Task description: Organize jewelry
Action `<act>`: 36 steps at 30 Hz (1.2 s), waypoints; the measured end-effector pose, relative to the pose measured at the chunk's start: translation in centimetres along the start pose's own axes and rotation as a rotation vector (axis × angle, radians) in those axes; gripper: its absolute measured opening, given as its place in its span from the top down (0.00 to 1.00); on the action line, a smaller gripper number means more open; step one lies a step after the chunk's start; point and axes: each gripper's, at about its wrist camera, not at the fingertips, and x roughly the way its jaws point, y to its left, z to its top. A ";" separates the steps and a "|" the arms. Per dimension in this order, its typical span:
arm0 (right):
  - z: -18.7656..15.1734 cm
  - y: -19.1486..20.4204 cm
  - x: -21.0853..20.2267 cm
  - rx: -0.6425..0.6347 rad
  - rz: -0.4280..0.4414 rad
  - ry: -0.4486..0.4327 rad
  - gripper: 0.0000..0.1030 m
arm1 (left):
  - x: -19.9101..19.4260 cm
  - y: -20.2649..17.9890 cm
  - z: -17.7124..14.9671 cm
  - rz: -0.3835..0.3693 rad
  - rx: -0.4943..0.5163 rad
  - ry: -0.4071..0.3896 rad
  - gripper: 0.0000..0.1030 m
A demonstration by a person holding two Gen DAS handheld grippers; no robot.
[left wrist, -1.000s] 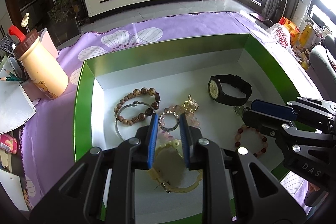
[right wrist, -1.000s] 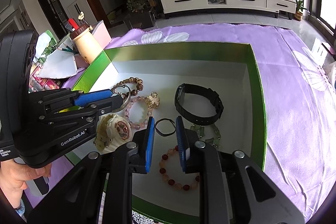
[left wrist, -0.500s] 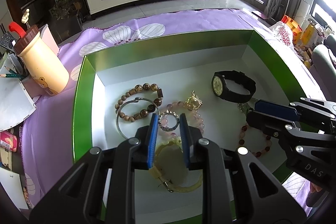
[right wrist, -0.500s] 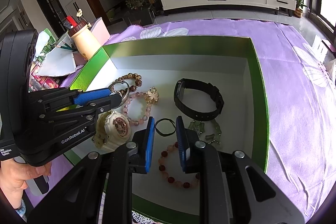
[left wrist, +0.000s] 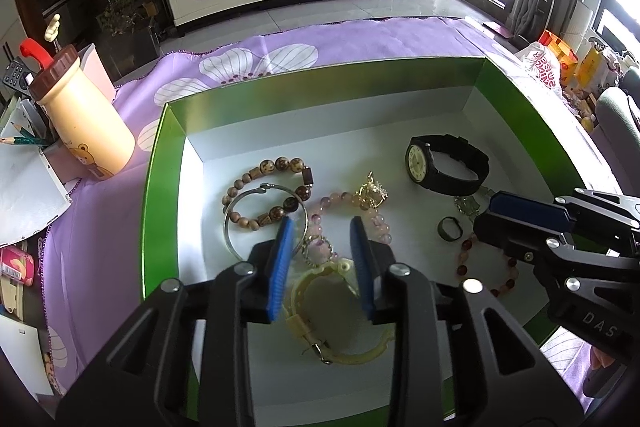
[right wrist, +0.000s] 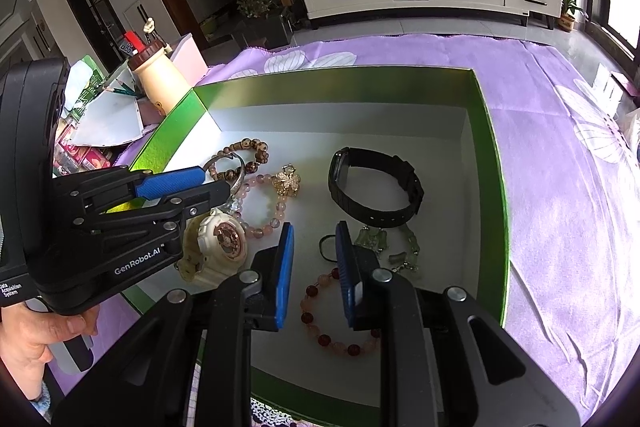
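both tools black with blue pads, silver screws (left tool (right wrist: 188,187) marked "genrobot.ai").

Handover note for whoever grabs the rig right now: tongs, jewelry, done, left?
Left tongs: opening, empty, over the sparkly ring and cream watch.
Right tongs: narrow gap, nothing gripped, above the dark ring and red bracelet.
All jewelry in the green box: wooden bracelet, bangle, pink bracelet, black watch, green-stone piece.
Done: everything boxed. Left: pieces overlap on the left; separate them.
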 end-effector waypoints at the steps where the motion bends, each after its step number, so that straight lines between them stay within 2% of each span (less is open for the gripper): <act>1: 0.0 0.0 -0.1 0.000 0.001 -0.002 0.79 | -0.1 0.0 0.0 0.000 -0.001 -0.002 0.65; 4: -0.1 0.1 -0.7 -0.002 -0.002 -0.012 0.79 | -0.6 0.1 0.0 0.003 -0.006 -0.012 0.54; 6: -0.1 0.1 -1.2 -0.002 -0.002 -0.021 0.79 | -1.0 0.1 -0.1 0.005 -0.008 -0.020 0.52; 9: -0.1 0.2 -2.0 -0.006 -0.010 -0.034 0.77 | -1.7 0.2 -0.1 0.013 -0.012 -0.029 0.38; 11: -0.1 0.3 -2.6 -0.005 -0.015 -0.046 0.62 | -2.3 0.3 -0.1 0.019 -0.019 -0.038 0.32; 15: -0.2 0.6 -4.0 -0.012 -0.038 -0.073 0.56 | -4.0 0.5 -0.1 0.035 -0.030 -0.059 0.24; 20: -0.3 0.7 -6.0 0.000 -0.064 -0.109 0.34 | -6.2 0.2 -0.2 0.077 -0.018 -0.095 0.11; 22: -0.3 0.8 -6.8 0.004 -0.072 -0.123 0.29 | -7.2 0.1 -0.3 0.090 -0.025 -0.105 0.04; 27: -0.2 1.0 -8.6 0.008 -0.096 -0.146 0.15 | -9.4 0.4 -0.4 0.107 -0.044 -0.133 0.02; 29: -0.2 1.1 -9.2 0.007 -0.102 -0.147 0.06 | -10.2 0.4 -0.4 0.109 -0.054 -0.145 0.02; 31: -0.1 1.3 -9.7 -0.001 -0.109 -0.149 0.01 | -11.1 0.6 -0.4 0.109 -0.076 -0.150 0.02; 36: -0.1 2.3 -10.9 -0.045 -0.134 -0.160 0.01 | -12.3 0.9 0.0 0.113 -0.118 -0.128 0.02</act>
